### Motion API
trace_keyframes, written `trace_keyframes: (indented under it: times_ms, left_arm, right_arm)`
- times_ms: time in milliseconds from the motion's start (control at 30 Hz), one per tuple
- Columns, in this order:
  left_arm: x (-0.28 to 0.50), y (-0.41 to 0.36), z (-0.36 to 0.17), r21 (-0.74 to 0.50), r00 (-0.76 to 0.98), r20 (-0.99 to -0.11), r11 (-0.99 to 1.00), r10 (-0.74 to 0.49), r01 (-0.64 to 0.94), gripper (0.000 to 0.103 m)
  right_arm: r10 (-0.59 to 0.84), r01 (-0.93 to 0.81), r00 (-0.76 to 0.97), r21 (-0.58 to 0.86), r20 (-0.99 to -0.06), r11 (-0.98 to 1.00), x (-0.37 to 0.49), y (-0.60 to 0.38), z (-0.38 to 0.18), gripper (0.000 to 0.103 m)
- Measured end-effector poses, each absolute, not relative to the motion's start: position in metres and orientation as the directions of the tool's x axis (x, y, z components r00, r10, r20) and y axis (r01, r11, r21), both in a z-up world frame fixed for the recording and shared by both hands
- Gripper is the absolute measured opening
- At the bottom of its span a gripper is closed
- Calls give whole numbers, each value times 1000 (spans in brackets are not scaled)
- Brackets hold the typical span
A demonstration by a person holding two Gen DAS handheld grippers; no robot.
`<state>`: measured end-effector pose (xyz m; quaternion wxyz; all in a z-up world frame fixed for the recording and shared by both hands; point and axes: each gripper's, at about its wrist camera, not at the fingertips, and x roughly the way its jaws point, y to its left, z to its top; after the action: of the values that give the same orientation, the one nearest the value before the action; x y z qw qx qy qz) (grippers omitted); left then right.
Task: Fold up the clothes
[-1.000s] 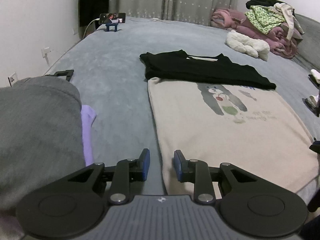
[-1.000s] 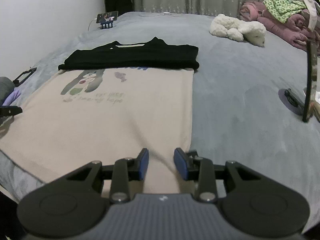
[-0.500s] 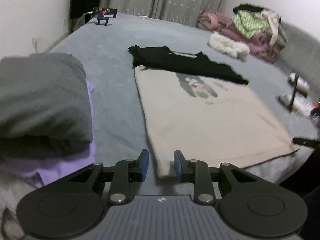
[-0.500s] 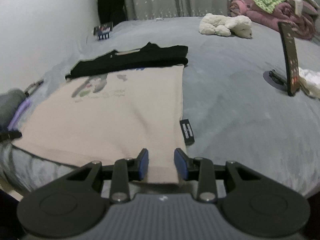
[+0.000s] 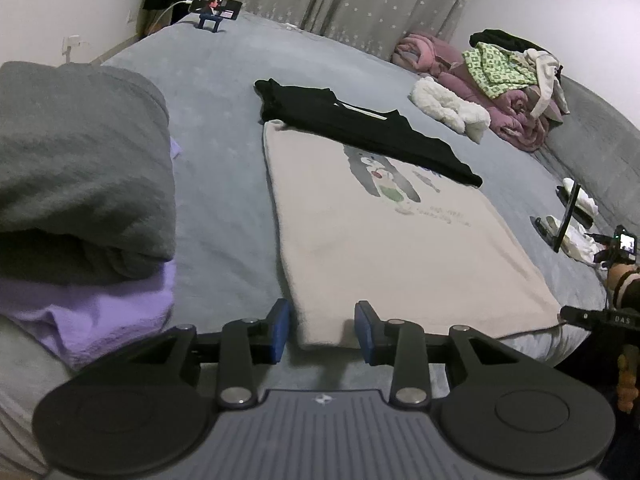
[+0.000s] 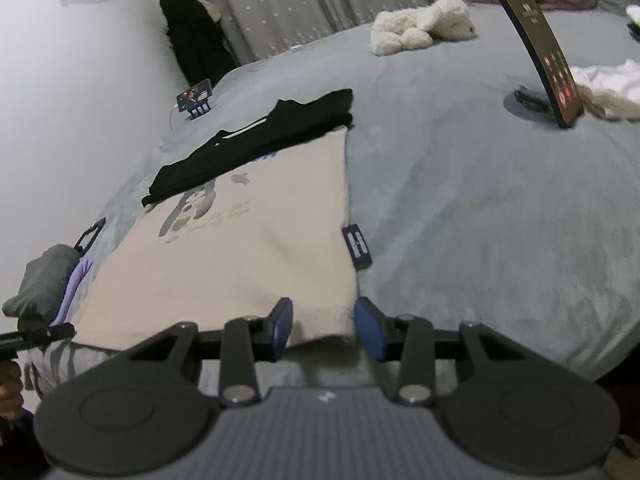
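A beige shirt (image 5: 380, 248) with a cartoon print lies flat on the grey bed (image 5: 224, 184), and a black folded part (image 5: 360, 128) lies across its far end. My left gripper (image 5: 322, 330) is at the near left hem corner. Its jaws are opening, with the corner between the pads and no pressure on it. In the right wrist view, the same shirt (image 6: 248, 256) has its near right hem corner between the pads of my right gripper (image 6: 322, 328). These jaws are opening too, and the cloth lies loose. A black label (image 6: 357, 246) sticks out of the right seam.
A folded grey-over-lilac pile (image 5: 80, 168) sits close on the left. Farther back are a phone on a stand (image 5: 216, 4), a white plush toy (image 5: 448, 112) and a heap of pink bedding and clothes (image 5: 500, 80). An upright dark phone (image 6: 540, 56) and a white cloth (image 6: 608, 88) stand to the right.
Both grippers have drawn back along the shirt's side edges to its near hem corners. Both pairs of jaws have widened a little. The shirt lies as before.
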<state>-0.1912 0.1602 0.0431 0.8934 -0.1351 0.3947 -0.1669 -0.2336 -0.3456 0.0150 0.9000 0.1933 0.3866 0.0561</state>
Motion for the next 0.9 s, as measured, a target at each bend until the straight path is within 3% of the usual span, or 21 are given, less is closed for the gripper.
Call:
trace_keyframes:
  times_ms: [67, 200, 233, 300, 567, 900]
  left_arm:
    - [-191, 156, 42, -365, 629, -664, 909, -404, 198, 33]
    - [-188, 152, 42, -351, 630, -671, 916, -391, 194, 9]
    - [-187, 153, 42, -360, 629, -672, 915, -392, 185, 7]
    - [-185, 155, 44, -372, 629, -671, 912, -393, 173, 7]
    - [-178, 160, 60, -385, 666, -646, 913, -373, 137, 7]
    - [-146, 155, 81, -386, 694, -641, 919, -328, 78, 7]
  right_arm:
    - [268, 55, 686, 415, -677, 908, -235, -348, 11, 36]
    - [263, 57, 678, 406, -686, 912, -236, -346, 6, 27]
    - [258, 57, 677, 399, -689, 915, -237, -345, 5, 21]
    - [259, 48, 690, 400, -676, 915, -238, -344, 7, 13]
    - [229, 18, 782, 389, -580, 921, -242, -343, 26, 12]
    - [187, 6, 830, 343, -525, 939, -224, -338, 44, 12]
